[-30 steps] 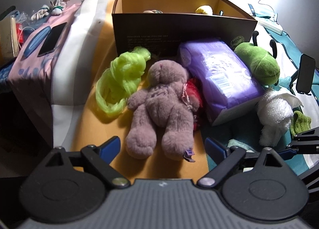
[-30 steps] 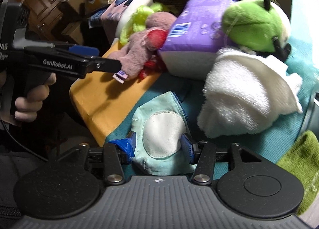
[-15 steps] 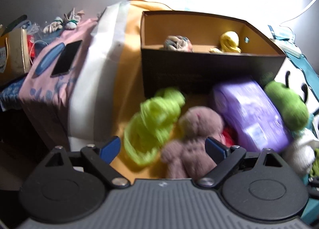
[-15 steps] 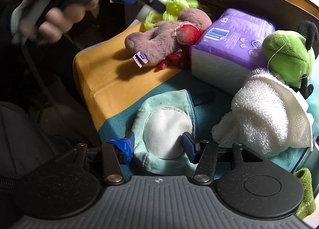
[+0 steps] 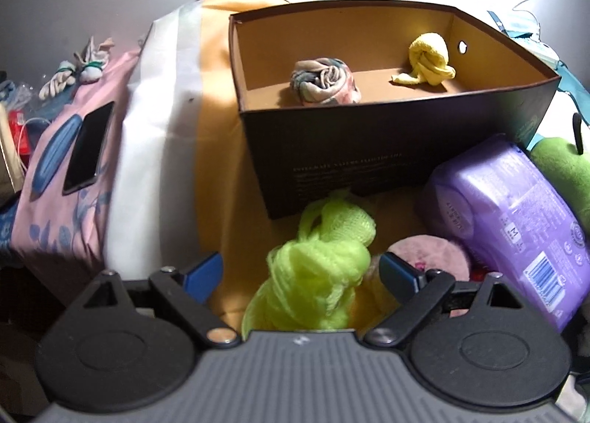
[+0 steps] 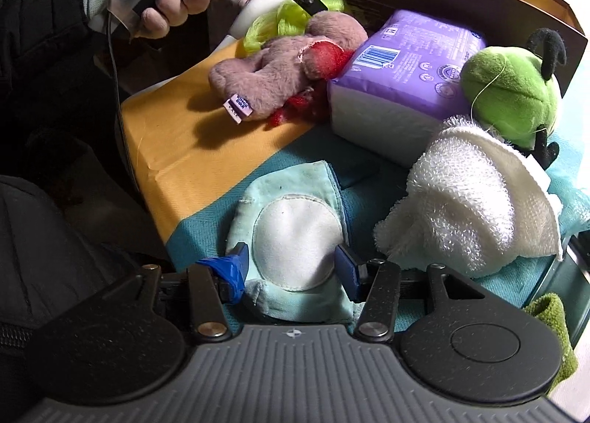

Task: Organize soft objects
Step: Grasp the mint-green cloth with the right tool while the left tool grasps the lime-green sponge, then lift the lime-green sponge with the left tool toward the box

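We see the left gripper (image 5: 300, 270) with its jaws spread wide, the blue fingers (image 5: 204, 270) on either side of a lime mesh puff (image 5: 317, 268). The puff sits between them, but neither pad presses on it as far as we can tell, so we log nothing held. The puff lies on the orange sheet (image 5: 228, 201) just in front of the dark box (image 5: 387, 150). Beside the puff, to its right, is the mauve bear (image 5: 427, 253), and beyond it the purple pack (image 5: 516, 209) leaning near the box's front wall. The green plush (image 5: 564, 172) shows at the right edge.

Inside the box: a rolled patterned cloth (image 5: 324, 82) near the middle and a yellow cloth (image 5: 429, 59) toward the back right, well apart from each other.

A phone (image 5: 88, 146) lies on the pink cover (image 5: 59, 201) at left.

In the right wrist view, the right gripper (image 6: 291, 266) is partly open, its fingers straddling a pale mint pad (image 6: 291, 238) with a white round patch. The pad lies flat on the teal cloth (image 6: 206, 235); we cannot tell whether the pads touch it. A white towel (image 6: 468, 201) sits just right of the pad, against the green plush (image 6: 512, 91). The bear (image 6: 280, 69) lies on the orange sheet, touching the purple pack (image 6: 405, 72).
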The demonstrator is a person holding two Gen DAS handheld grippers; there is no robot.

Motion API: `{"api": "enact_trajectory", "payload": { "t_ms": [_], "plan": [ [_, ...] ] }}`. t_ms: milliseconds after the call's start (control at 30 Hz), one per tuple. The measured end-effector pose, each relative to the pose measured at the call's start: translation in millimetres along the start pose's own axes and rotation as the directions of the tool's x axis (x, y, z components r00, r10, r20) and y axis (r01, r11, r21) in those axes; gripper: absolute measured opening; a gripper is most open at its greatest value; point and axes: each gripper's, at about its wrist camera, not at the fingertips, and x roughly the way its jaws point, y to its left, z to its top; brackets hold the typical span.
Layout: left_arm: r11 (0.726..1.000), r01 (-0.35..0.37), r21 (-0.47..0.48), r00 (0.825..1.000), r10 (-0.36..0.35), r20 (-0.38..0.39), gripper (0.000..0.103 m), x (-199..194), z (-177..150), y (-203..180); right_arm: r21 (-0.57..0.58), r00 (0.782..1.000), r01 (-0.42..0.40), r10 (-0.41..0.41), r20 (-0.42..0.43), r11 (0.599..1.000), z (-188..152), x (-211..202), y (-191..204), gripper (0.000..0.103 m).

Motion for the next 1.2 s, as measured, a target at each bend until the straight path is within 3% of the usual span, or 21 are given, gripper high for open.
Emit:
{"api": "enact_trajectory", "payload": {
  "t_ms": [333,400,467,533,600,667,800,1200],
  "plan": [
    [0.999,-0.001,-0.045,0.999,-0.001,-0.055,0.092,29.5,-0.6,9.9,0.017,1.000,0.024,-0.024,-0.009,1.000,2.4,1.9,-0.6,0.037],
    [0.999,-0.001,-0.053,0.998,-0.002,-0.059,0.087,33.0,-2.3,12.1,0.010,0.999,0.032,-0.032,-0.016,0.999,3.2,2.6,0.7,0.037],
    [0.997,0.017,-0.069,0.997,-0.022,-0.072,0.074,35.5,-3.4,14.0,0.004,0.999,0.041,-0.041,-0.023,0.999,3.6,3.3,2.2,0.037],
    [0.996,0.030,-0.080,0.997,-0.036,-0.073,0.071,35.5,-3.7,14.7,0.010,0.999,0.049,-0.049,-0.024,0.999,3.5,3.1,1.8,0.034],
    [0.997,0.027,-0.078,0.998,-0.032,-0.062,0.066,34.6,-4.9,12.8,0.000,0.998,0.058,-0.058,-0.023,0.998,3.1,2.7,1.6,0.026],
    [0.995,0.040,-0.088,0.997,-0.045,-0.060,0.055,34.0,-5.8,11.8,-0.010,0.998,0.066,-0.066,-0.022,0.998,2.7,1.2,0.2,0.018],
    [0.996,0.033,-0.081,0.999,-0.037,-0.039,0.049,27.8,-6.4,5.5,0.011,0.997,0.077,-0.077,-0.022,0.997,2.8,-1.6,-3.6,0.000],
    [0.984,0.092,-0.152,0.991,-0.076,0.106,0.047,-30.1,6.2,10.7,0.181,0.995,0.090,-0.097,0.032,0.979,-14.1,-27.2,-19.7,0.000]
  ]
}}
